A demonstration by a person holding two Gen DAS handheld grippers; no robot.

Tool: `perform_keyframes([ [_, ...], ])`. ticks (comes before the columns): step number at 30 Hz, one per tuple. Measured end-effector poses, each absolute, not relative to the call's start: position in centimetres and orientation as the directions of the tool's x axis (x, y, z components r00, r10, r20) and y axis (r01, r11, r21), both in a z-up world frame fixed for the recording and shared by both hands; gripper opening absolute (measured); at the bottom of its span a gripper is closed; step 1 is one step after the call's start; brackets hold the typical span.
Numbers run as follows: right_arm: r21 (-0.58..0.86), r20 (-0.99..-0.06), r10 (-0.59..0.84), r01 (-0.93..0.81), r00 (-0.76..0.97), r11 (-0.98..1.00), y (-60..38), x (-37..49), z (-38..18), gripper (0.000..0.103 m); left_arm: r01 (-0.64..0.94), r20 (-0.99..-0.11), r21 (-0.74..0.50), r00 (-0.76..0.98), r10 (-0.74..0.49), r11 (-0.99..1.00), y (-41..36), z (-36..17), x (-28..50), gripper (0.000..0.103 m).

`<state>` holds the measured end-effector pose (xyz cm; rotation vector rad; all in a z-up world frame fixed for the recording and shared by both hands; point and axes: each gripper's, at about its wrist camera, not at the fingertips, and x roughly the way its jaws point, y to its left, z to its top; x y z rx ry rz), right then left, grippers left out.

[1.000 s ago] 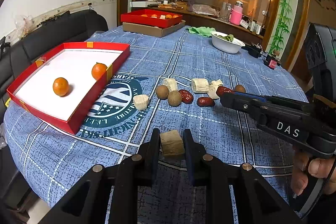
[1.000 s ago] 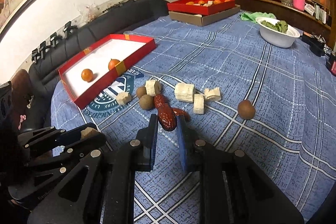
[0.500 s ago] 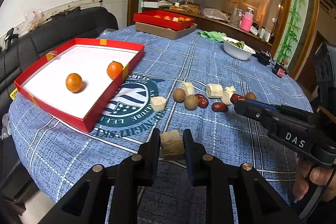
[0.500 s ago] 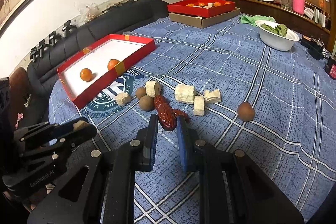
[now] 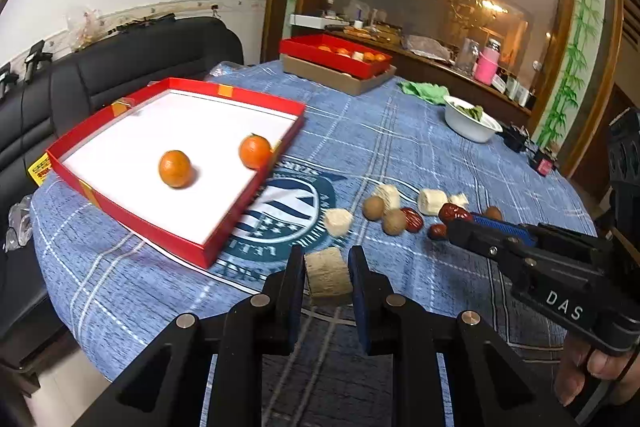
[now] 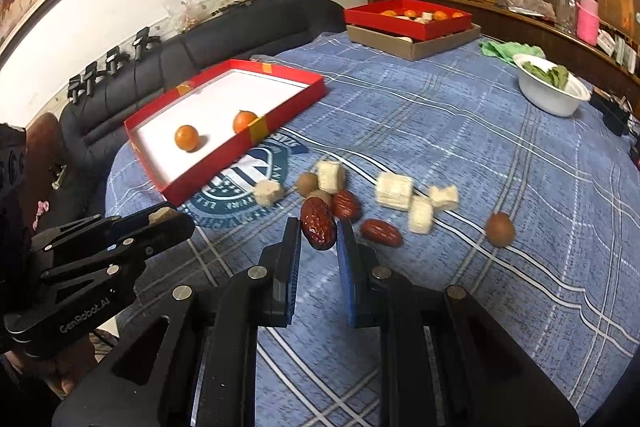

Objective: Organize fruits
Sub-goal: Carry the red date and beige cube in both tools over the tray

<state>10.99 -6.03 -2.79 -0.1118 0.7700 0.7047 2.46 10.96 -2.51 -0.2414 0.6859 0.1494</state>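
Red tray (image 5: 256,187) at 10 o'clock of the left wrist view, on the blue checked tablecloth (image 5: 380,131). White floor mostly bare: two oranges only, one mid-tray (image 5: 175,169), one against the near-right wall (image 5: 255,151). Judged: sorting barely begun.

Left gripper (image 5: 326,277) clenched on a pale tan cut chunk (image 5: 328,281), carried clear of the cloth, tray's near corner just beyond at 11 o'clock. Likely headed there, not yet over it.

Loose pile at 1 o'clock, near the printed emblem (image 5: 280,211): pale chunk (image 5: 338,221) at the emblem's edge, two brown round fruits (image 5: 383,215), more pale chunks (image 5: 432,201), red dates (image 5: 412,219).

Right gripper (image 6: 318,233) clamped on a dark red date (image 6: 318,229), held above the cloth. In the right wrist view, still lying loose: a date (image 6: 346,205) at 12 o'clock, another date (image 6: 381,233) at 2 o'clock, three pale chunks (image 6: 394,190) beyond it, a lone brown fruit (image 6: 499,229) well apart at 3 o'clock.

Far edge: second red tray (image 6: 408,17) on a cardboard box, already holding oranges; white bowl (image 6: 554,95) of greens at right.

Left to do: both held pieces, then roughly ten loose ones.
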Motion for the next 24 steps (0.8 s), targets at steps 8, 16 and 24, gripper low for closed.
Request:
perform_keyframes([
  [8, 0.137, -0.676, 0.547, -0.645, 0.493, 0.751, -3.6, 10.9, -2.2, 0.017, -0.269, -0.638, -0.183, 0.764, 0.094, 0.946, 13.2, -2.3, 2.3, 0.021],
  [16, 0.122, -0.684, 0.540, -0.652, 0.491, 0.748, -2.3, 10.7, -2.1, 0.017, -0.289, -0.638, -0.195, 0.763, 0.103, 0.937, 14.1, -2.4, 2.0, 0.021],
  [24, 0.116, -0.685, 0.538, -0.655, 0.491, 0.746, -1.7, 10.8, -1.8, 0.017, -0.312, -0.646, -0.191, 0.754, 0.120, 0.931, 14.9, -2.3, 2.1, 0.021],
])
